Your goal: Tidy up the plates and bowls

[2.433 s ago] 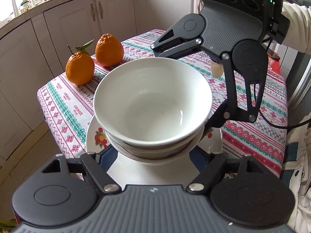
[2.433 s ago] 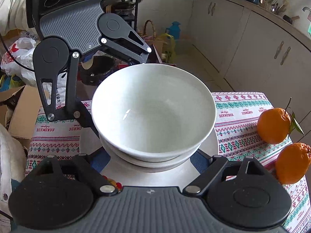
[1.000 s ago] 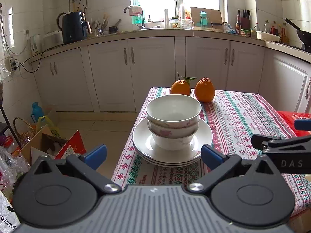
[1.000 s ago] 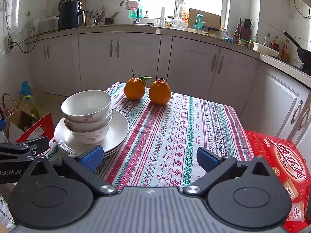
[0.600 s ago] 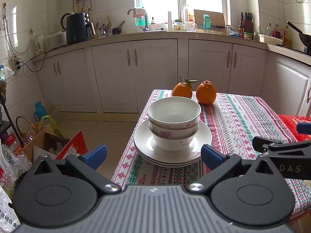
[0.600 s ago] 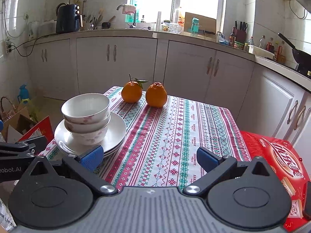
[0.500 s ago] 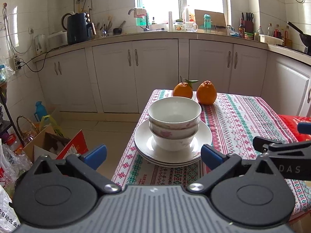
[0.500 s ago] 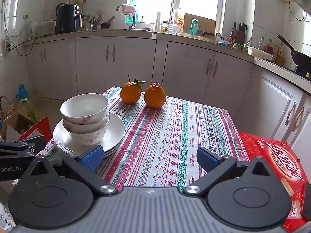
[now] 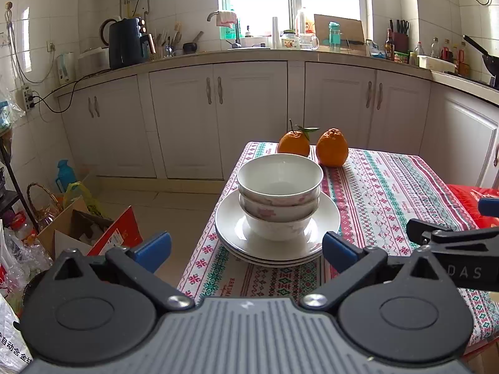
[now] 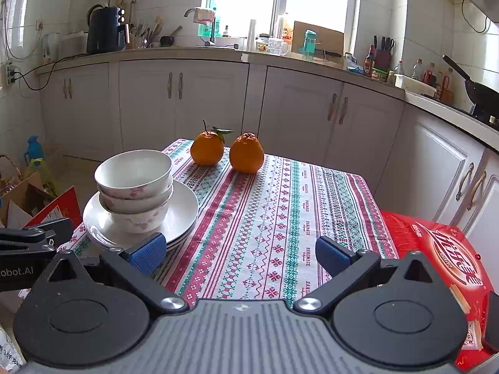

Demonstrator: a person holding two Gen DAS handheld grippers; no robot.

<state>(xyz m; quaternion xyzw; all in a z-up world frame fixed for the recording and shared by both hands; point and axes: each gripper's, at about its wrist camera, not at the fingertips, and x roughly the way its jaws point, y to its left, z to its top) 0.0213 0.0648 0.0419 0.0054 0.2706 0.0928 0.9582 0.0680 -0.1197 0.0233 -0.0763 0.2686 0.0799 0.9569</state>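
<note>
My two views are bright with daylight from the window [image 9: 293, 0] above the counter [image 9: 249, 54]; its panes are blown out to white. Soft glare lies on the wall tiles [image 10: 414, 15]. Shadows on the tablecloth [image 10: 280, 218] are faint and diffuse. Focus is sharp across both views. Fisheye distortion bends the cabinet doors [image 9: 218, 118] and counter edge strongly toward the frame corners, which darken.

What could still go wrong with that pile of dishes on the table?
The three stacked bowls sit on the plates close to the table's corner, above the floor, so a bump from either open claw, left or right, might tip them off. The oranges beside them could roll if nudged.
</note>
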